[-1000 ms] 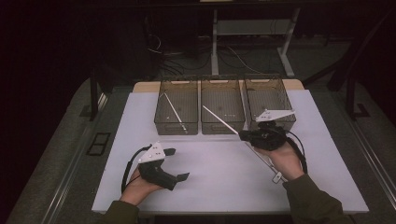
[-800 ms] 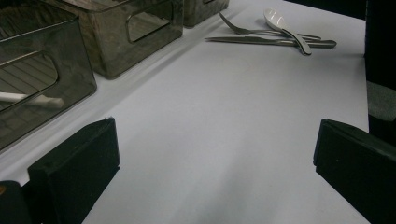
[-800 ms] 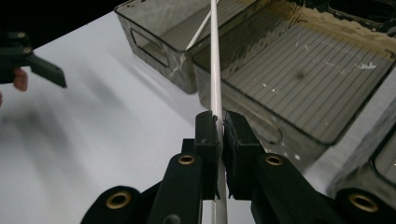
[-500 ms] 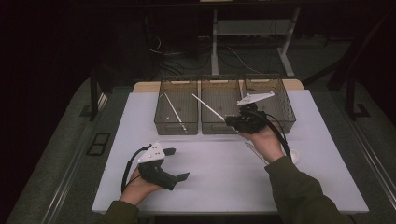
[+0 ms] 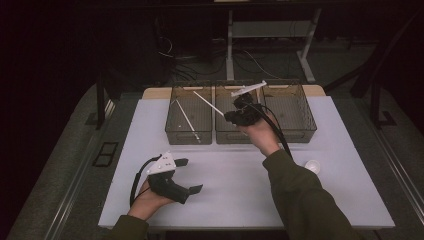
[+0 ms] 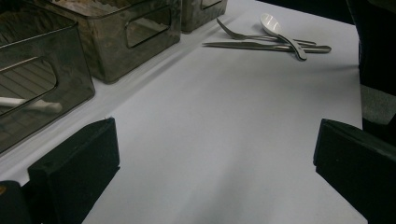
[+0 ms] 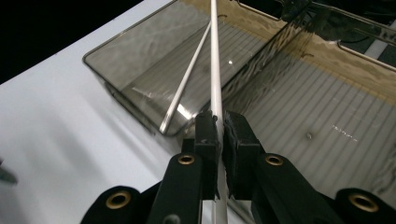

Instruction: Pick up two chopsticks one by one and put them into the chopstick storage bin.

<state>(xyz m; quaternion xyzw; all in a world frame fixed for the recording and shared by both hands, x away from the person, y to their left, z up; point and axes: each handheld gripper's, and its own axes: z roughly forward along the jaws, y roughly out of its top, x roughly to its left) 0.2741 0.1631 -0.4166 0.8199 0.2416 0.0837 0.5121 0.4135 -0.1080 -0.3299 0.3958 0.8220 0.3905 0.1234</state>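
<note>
White chopstick [image 7: 215,65], thin, stiff, light and probably slippery, is pinched near one end by the right gripper [image 7: 220,122] over the left bin [image 5: 186,121], where another lies. Left gripper [image 6: 210,158] is held spread, empty, near left.

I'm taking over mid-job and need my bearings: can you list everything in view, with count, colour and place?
Bins: three, smoky clear plastic, side by side at the table's far edge; left bin, middle bin, right bin.
Chopstick in bin: one, white, lying in the left bin.
Held chopstick: one, white, clamped in the right gripper, tip reaching over the left and middle bins.
Fork, knife, spoon: one each, silver metal, together on the table near its right side.
Table: one, white top.
Left gripper: black, jaws open, resting low near the front left.
Right gripper: black, shut on the held chopstick, over the middle bin.
Sleeve: olive green, on the right arm.
</note>
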